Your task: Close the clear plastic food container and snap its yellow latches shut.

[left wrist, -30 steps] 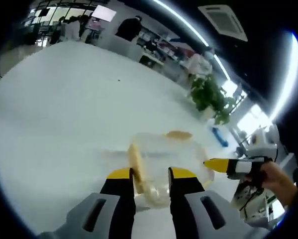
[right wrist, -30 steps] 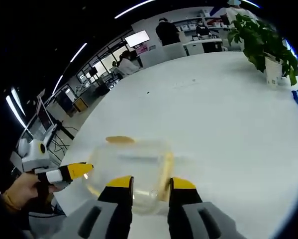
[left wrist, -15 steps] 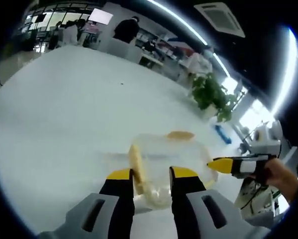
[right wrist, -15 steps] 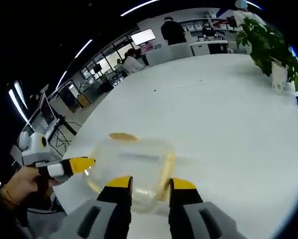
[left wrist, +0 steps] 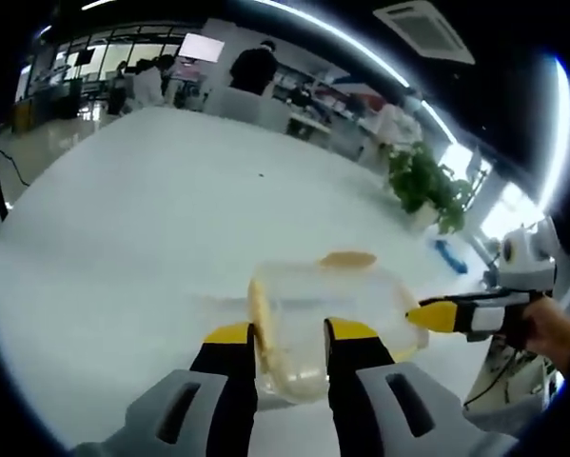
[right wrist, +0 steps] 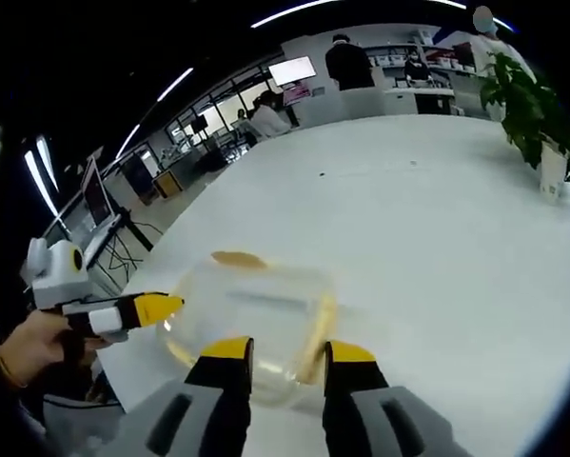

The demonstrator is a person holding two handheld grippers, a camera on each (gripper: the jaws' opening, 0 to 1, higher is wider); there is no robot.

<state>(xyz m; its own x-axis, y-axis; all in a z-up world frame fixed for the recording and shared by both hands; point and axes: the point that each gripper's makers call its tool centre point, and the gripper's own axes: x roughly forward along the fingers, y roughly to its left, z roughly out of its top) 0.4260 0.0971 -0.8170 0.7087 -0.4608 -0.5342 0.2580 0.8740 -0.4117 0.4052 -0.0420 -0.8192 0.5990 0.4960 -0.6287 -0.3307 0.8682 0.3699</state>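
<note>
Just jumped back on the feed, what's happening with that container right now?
A person is working on the clear plastic container on the white table, with a handheld gripper on each side. The left gripper has its jaws apart at the near edge, beside one yellow latch. The right gripper also has its jaws apart at its own side of the container. The lid appears to be on; whether the latches are snapped is hard to tell. A potted plant stands further back.

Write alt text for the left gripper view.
The left gripper straddles the near edge of a clear plastic container with yellow latches on a white table. The right gripper pokes in beside the container; a potted plant stands behind.
</note>
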